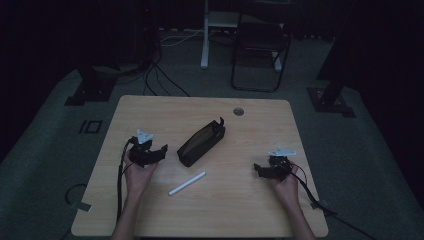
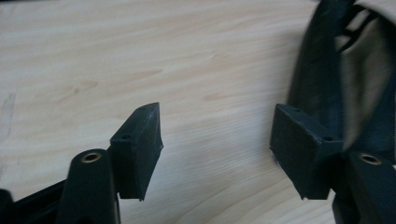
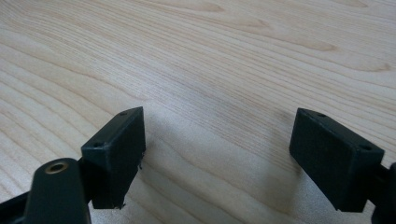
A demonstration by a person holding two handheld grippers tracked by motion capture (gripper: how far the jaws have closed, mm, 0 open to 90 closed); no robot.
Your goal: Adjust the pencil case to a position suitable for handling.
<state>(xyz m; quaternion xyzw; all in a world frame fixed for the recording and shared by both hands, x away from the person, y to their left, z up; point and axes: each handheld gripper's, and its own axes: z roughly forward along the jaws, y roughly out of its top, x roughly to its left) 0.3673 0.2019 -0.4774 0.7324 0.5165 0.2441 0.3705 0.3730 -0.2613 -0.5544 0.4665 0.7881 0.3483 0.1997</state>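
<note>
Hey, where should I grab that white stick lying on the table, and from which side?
Probably at the middle of the thin white stick, coming straight down from above. It lies flat on the light wooden table, angled diagonally, so turn the jaws to close across its narrow width. The left gripper looks nearer.

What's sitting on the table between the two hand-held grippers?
In the high view, a dark pouch and a white stick lie between the left gripper and right gripper.
</note>
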